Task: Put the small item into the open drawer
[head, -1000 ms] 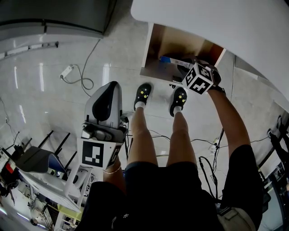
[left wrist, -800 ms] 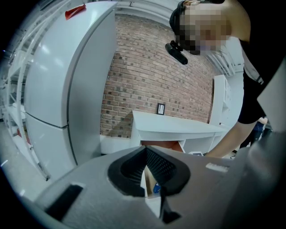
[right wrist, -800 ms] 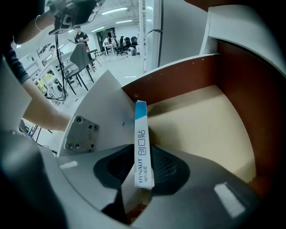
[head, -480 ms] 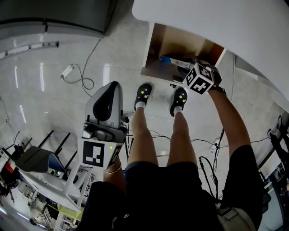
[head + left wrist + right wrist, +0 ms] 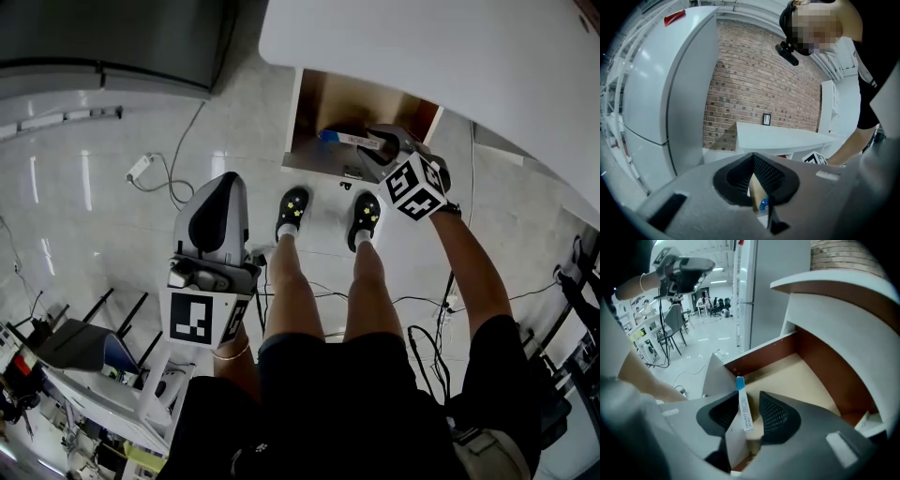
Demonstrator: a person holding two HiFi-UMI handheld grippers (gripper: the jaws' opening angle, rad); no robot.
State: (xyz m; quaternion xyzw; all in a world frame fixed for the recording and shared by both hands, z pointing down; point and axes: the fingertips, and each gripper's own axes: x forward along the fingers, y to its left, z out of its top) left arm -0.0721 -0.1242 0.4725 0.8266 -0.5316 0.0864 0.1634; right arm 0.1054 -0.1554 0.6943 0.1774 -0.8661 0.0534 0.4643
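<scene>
Shifted since a second ago, the right gripper [image 5: 749, 399] and its marker cube [image 5: 412, 185] sit lower in the head view, a little nearer the person's shoes. Its jaws reach over the open drawer [image 5: 764, 355] and are opening. The small item [image 5: 743, 411], a slim white strip-like pack with a blue end, stands between them, leaning on one pad with a clear gap to the other. It seems to be at the release step, already let go above the drawer's wooden floor. Next, the gripper likely needs to draw straight back without catching the pack. Dark print runs along the pack but is too small to read. The left gripper [image 5: 753, 161] hangs aside, jaws together and empty.
</scene>
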